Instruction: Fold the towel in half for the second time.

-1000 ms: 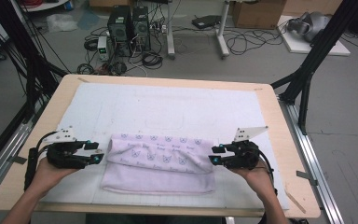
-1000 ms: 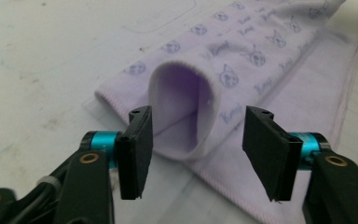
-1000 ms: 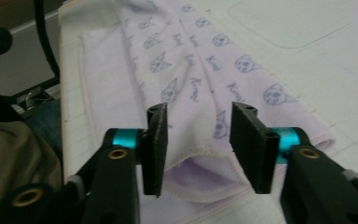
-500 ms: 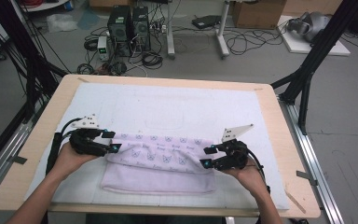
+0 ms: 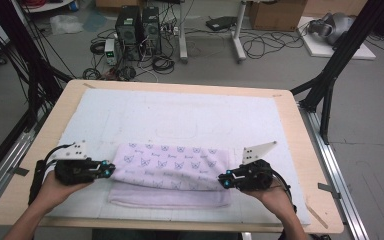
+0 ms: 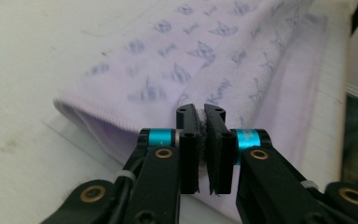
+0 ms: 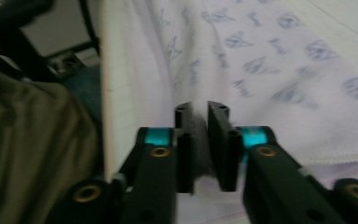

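Grippers — left gripper (image 5: 108, 170), right gripper (image 5: 223, 181) — just closed, pinching towel (image 5: 172, 165) ends; mat (image 5: 180, 112) beyond bare.

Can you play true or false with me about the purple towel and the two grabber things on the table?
1. The towel has little butterfly prints on it. True.
2. The left gripper is wide open, far from the towel. False: its jaws have just been closing and now pinch the towel's edge.
3. The right gripper pinches the towel too. True: its jaws have just been closing, with cloth between them.
4. The towel is rolled up into a ball. False: it lies flat, folded over, on the white mat.
5. Both grippers are at the same end of the towel. False: one is at each end.
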